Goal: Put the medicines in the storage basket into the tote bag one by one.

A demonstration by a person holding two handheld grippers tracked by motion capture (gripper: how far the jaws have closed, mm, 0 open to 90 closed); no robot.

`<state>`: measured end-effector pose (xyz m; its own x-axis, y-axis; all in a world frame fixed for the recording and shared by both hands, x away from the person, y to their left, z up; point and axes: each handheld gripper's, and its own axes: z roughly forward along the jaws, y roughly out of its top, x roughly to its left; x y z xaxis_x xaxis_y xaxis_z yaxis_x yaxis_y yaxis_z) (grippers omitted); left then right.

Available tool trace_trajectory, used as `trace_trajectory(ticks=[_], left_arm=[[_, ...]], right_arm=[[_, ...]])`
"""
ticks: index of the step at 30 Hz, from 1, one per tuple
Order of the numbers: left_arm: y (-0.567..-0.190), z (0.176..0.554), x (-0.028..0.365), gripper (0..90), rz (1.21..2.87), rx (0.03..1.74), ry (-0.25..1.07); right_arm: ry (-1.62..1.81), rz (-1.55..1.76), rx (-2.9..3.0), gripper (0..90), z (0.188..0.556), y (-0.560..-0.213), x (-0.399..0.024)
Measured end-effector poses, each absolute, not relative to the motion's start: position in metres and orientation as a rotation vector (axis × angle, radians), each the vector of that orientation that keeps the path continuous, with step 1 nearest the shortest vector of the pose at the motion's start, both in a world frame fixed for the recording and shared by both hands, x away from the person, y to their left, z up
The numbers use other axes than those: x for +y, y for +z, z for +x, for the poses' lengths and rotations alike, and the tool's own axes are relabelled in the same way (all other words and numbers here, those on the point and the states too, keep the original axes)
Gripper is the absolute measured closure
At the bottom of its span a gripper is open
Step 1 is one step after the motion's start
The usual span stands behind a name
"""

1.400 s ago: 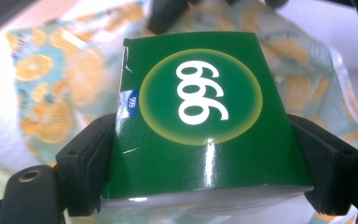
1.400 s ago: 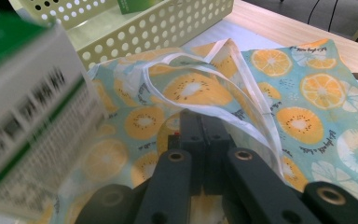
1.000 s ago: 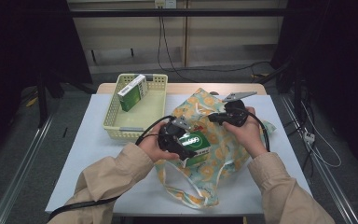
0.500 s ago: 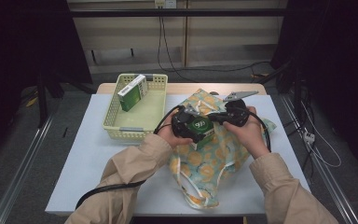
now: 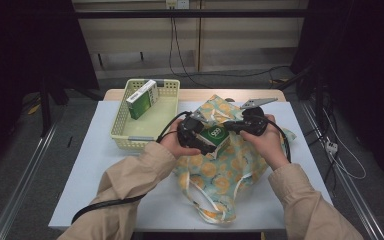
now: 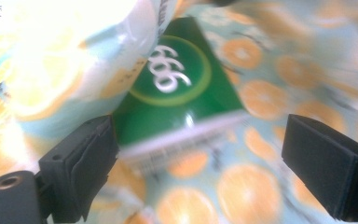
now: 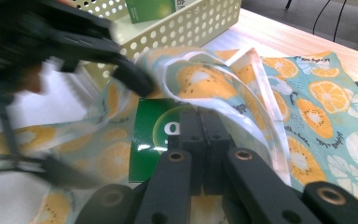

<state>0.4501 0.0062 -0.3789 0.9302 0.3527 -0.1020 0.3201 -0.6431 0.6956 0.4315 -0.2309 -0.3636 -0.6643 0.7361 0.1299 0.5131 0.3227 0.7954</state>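
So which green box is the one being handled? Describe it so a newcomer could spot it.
Start at the orange-print bag spread over the middle of the white table. On its near-left part, between the two hands, lies a green box with a white 999 in a ring. The other green box stands in the yellow basket.

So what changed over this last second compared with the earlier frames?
The left gripper carried the green box from the front of the orange-print bag up toward the bag's mouth; its jaws have just been opening and now stand clear either side of the box. The right gripper stays shut on the bag's edge. The basket and its box are unchanged.
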Motion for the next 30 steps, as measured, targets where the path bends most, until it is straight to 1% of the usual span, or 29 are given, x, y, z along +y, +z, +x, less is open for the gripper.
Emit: trace_trajectory(ticks=[3, 5, 9, 15, 17, 18, 21, 26, 30], left_arm=[[-0.365, 0.445, 0.025, 10.1, 2.311, 0.462, 0.017], [-0.356, 0.443, 0.038, 11.0, 2.336, 0.456, 0.055], [-0.344, 0.452, 0.066, 11.0, 2.331, 0.49, 0.084], [-0.338, 0.486, 0.109, 10.8, 2.333, 0.623, 0.158], [-0.338, 0.5, 0.122, 10.7, 2.355, 0.636, 0.198], [-0.34, 0.504, 0.126, 10.7, 2.304, 0.695, 0.2], [-0.34, 0.522, 0.141, 10.5, 2.312, 0.732, 0.272], [-0.344, 0.547, 0.16, 10.7, 2.263, 0.82, 0.317], [-0.346, 0.564, 0.171, 11.8, 2.235, 0.881, 0.398]], right_arm=[[1.253, 1.136, 2.342, 90.0, 0.432, -0.367, -0.229], [1.253, 1.137, 2.348, 90.0, 0.433, -0.369, -0.227], [1.252, 1.138, 2.353, 90.0, 0.434, -0.372, -0.225], [1.246, 1.139, 2.358, 90.0, 0.435, -0.372, -0.226], [1.246, 1.137, 2.358, 90.0, 0.435, -0.372, -0.226], [1.246, 1.136, 2.36, 90.0, 0.435, -0.372, -0.226], [1.242, 1.13, 2.364, 90.0, 0.434, -0.371, -0.226], [1.244, 1.124, 2.368, 90.0, 0.434, -0.371, -0.226], [1.248, 1.119, 2.371, 90.0, 0.433, -0.37, -0.226]])
